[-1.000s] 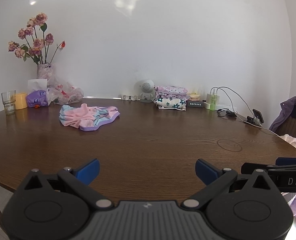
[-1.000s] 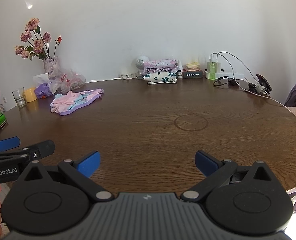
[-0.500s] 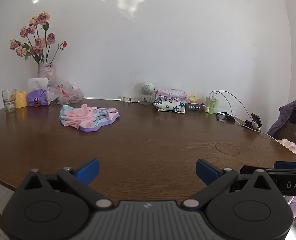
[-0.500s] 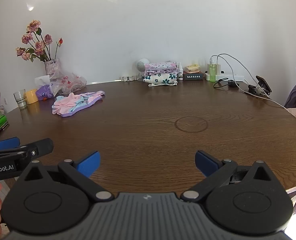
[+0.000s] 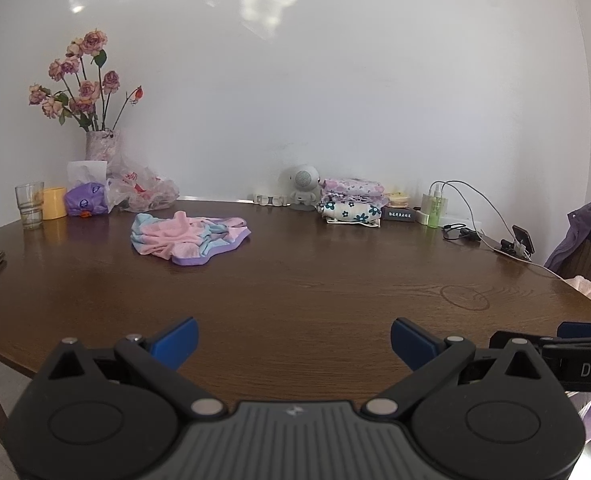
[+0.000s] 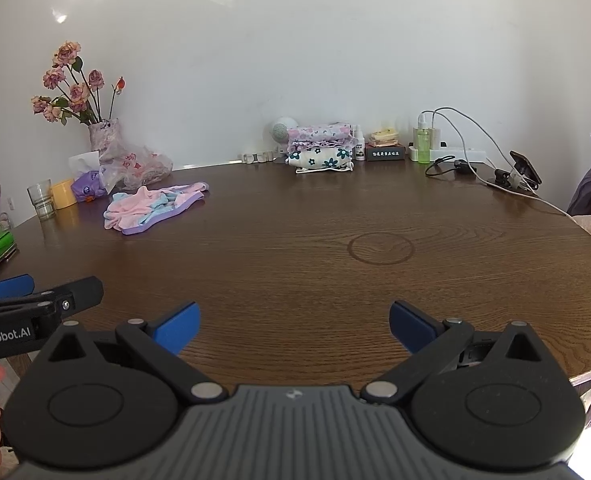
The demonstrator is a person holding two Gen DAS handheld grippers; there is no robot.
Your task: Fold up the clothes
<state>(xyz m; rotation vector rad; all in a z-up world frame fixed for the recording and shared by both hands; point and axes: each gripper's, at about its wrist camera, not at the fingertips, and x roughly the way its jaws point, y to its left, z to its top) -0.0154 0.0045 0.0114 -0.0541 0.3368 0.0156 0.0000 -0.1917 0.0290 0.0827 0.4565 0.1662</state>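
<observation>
A crumpled pink, light-blue and purple garment (image 5: 187,238) lies on the round dark wooden table (image 5: 295,292) at the far left; it also shows in the right wrist view (image 6: 151,208). A stack of folded floral clothes (image 5: 353,206) sits at the back by the wall, also in the right wrist view (image 6: 321,152). My left gripper (image 5: 294,340) is open and empty over the table's near edge. My right gripper (image 6: 294,324) is open and empty beside it, to its right. Both are far from the garment.
A vase of roses (image 5: 95,136), plastic bag (image 5: 143,192), tissue pack, glass (image 5: 29,204) and yellow cup stand at the back left. A small fan, bottles, power strip with cables (image 6: 463,156) and phone holder (image 6: 525,166) stand at the back right. A chair with purple clothing (image 5: 587,240) stands to the right.
Both grippers have drawn back slightly and risen a little; the table looks a bit farther. Both stay open and empty. The garment has not moved.
</observation>
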